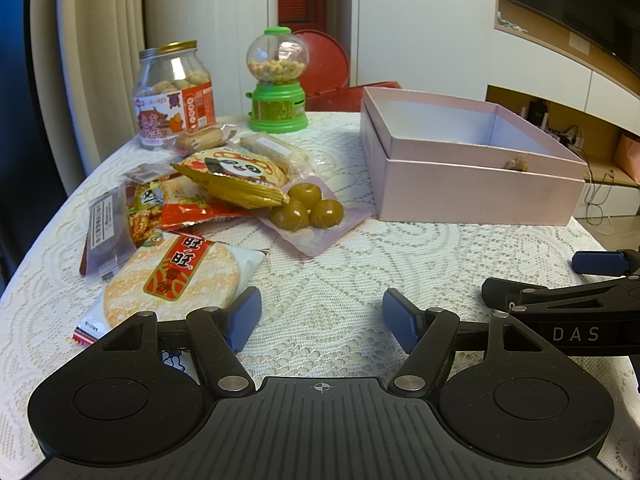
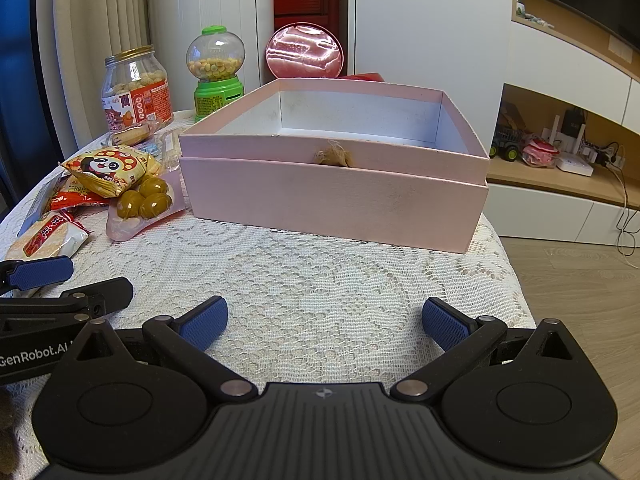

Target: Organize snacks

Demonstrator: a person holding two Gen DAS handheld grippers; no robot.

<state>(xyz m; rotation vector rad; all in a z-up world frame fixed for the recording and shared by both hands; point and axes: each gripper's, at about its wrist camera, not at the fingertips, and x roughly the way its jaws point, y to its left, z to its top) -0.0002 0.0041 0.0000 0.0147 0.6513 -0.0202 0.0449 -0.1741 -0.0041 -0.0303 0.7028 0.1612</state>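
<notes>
Worktop under white lace, knobbly weave. Left hand-held gripper spread wide, holding nothing; right hand-held gripper likewise wide and bare. Glossy crinkled snack packets heaped ahead-left of the left one; round rice-cracker pack just beside its left pad, long axis running away leftward. Matte pink cardboard box, rectangular, open-topped, straight ahead of the right one, long side facing it.
</notes>
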